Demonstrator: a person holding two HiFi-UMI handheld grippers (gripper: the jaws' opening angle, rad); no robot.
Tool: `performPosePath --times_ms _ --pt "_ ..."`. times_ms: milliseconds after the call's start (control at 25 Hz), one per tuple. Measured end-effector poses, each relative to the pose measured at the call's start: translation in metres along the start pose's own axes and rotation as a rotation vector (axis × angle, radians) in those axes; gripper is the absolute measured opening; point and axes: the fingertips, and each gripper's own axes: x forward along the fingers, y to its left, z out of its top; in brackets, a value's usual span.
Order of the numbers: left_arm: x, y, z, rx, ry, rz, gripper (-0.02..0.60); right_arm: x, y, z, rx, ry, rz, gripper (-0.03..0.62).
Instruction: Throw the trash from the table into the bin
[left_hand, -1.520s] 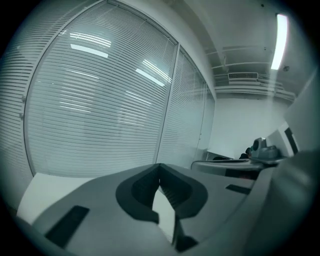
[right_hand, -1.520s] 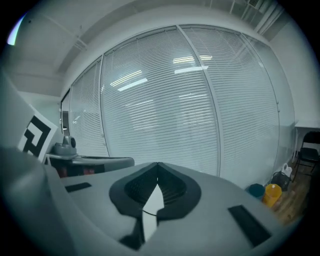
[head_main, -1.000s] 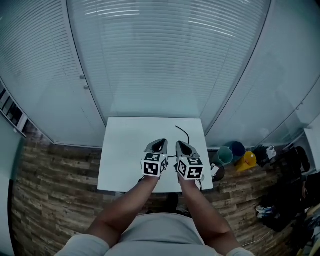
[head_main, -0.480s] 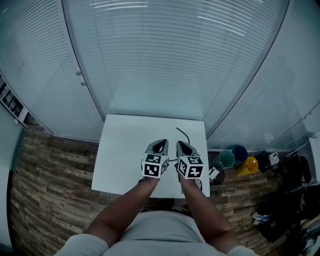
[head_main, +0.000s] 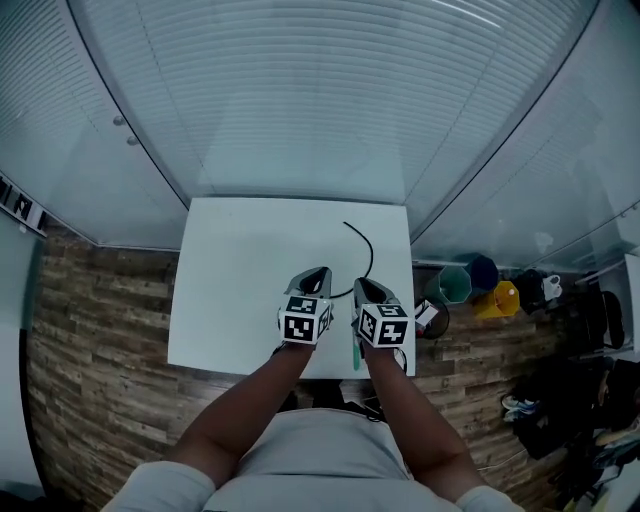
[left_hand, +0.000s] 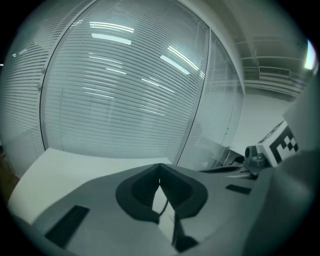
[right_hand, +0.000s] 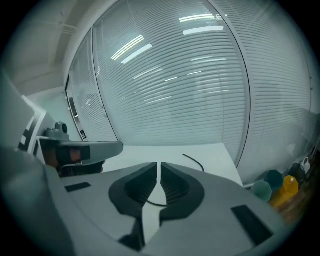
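The left tongs (head_main: 316, 272) and right tongs (head_main: 362, 285) are both closed with nothing in them, side by side over the near part of the counter (head_main: 230, 290). Just beyond the tongs lies a thin black cord (head_main: 366, 255). Its length curves away from them toward the counter's far right. Bins (head_main: 452, 284) stand on the floor to the right.

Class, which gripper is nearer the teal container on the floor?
Right. The right gripper is left of the teal container; the left gripper is farther left, beyond the right one.
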Motion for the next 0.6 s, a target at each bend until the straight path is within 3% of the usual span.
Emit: performPosePath --times_ms 120,400,600 --pt "0.011 -0.001 -0.026 -0.010 0.042 0.002 0.006 0.006 -0.015 -0.030 0.018 0.062 0.001 0.009" --pt "0.026 0.000 -0.077 -0.022 0.139 0.014 0.006 0.013 -0.039 -0.115 0.058 0.242 0.000 0.094" --pt "0.032 -0.004 -0.103 -0.032 0.179 0.015 0.006 0.017 -0.051 -0.154 0.062 0.320 -0.006 0.124"
